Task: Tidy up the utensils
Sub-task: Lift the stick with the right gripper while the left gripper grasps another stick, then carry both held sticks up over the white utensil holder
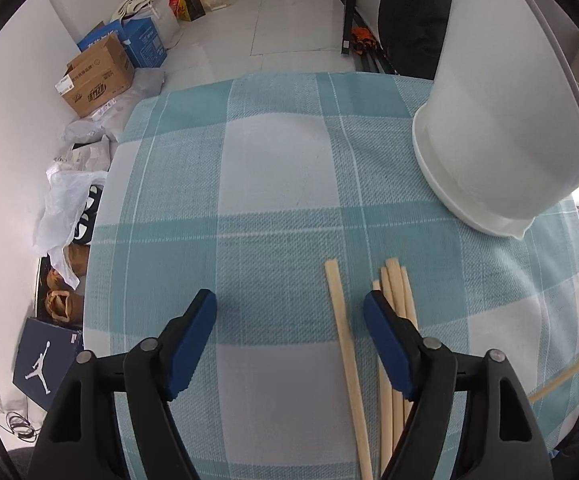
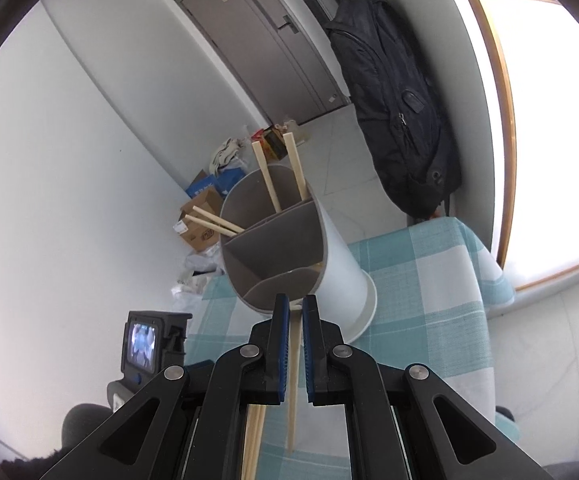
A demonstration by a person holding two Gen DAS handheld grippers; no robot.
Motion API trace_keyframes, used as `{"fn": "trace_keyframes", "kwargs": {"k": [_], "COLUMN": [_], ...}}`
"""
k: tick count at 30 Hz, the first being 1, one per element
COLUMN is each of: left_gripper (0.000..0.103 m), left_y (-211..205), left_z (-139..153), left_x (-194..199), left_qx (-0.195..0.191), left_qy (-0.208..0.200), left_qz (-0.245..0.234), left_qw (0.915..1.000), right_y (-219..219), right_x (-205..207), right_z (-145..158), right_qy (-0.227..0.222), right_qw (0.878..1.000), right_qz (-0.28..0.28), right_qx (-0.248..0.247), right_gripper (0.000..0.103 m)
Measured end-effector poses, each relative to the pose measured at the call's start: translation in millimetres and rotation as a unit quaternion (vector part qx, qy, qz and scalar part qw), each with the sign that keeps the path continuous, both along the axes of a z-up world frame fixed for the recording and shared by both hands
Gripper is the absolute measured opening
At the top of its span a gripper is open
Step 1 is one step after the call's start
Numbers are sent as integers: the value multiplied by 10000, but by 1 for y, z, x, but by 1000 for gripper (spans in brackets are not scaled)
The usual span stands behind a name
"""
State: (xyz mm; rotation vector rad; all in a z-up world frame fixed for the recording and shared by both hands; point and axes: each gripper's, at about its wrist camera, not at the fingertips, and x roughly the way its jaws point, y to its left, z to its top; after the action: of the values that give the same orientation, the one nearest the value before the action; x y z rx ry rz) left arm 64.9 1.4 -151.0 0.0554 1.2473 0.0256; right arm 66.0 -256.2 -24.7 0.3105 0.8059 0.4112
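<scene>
A white utensil holder with grey dividers stands on the checked tablecloth; it also shows in the left wrist view at the upper right. Several chopsticks stick out of its far compartments. My right gripper is shut on a wooden chopstick, its tip at the holder's near rim. My left gripper is open and empty, low over the cloth. One loose chopstick lies between its fingers, and several more chopsticks lie by its right finger.
The checked tablecloth covers the table. Cardboard boxes, bags and a shoebox lie on the floor to the left. A black backpack hangs by the window. The other gripper's camera shows at the lower left.
</scene>
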Motion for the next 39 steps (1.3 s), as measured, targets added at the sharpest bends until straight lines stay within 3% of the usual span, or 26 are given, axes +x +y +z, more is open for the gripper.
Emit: {"fn": "trace_keyframes", "kwargs": {"k": [2, 4, 5, 6, 9, 10, 12, 16, 22, 26, 39], "left_gripper": [55, 37, 34, 31, 4, 2, 2, 2, 2, 2, 2], "left_y": [-3, -4, -4, -6, -18, -23, -21, -3, 17, 18, 28], "left_z": [1, 2, 3, 3, 4, 4, 4, 12, 58, 82, 109], "left_x": [6, 9, 9, 8, 9, 8, 8, 5, -24, -39, -63], "left_qx": [-76, -204, -224, -185, -142, -40, -97, -585, -879, -1075, -1368], "left_qy": [51, 123, 140, 162, 284, 280, 256, 67, -1135, -1623, -2146], "left_qz": [-132, -187, -175, -146, -385, -440, -435, -162, 173, 291, 121], "left_qw": [9999, 9995, 9995, 9996, 9988, 9986, 9987, 9981, 9895, 9804, 9670], "right_y": [-1, -3, -4, -4, -4, -4, -3, -1, 8, 16, 49], "right_x": [-1, -1, -1, 0, 1, 1, 0, -1, -8, -15, -48], "right_z": [1, 1, 1, 1, 2, 3, 4, 3, 3, 6, 20], "right_qy": [-3, 11, 13, 25, 33, 23, -17, -58, -225, -398, -996], "right_qw": [10000, 10000, 10000, 10000, 9999, 9999, 10000, 10000, 9996, 9989, 9920], "right_qz": [-3, -5, -9, -8, -8, -13, -36, -57, 13, 98, 384], "right_qx": [21, 50, 58, 71, 104, 100, 65, -7, -193, -243, -671], "right_gripper": [6, 6, 6, 6, 6, 6, 6, 6, 6, 6, 6]}}
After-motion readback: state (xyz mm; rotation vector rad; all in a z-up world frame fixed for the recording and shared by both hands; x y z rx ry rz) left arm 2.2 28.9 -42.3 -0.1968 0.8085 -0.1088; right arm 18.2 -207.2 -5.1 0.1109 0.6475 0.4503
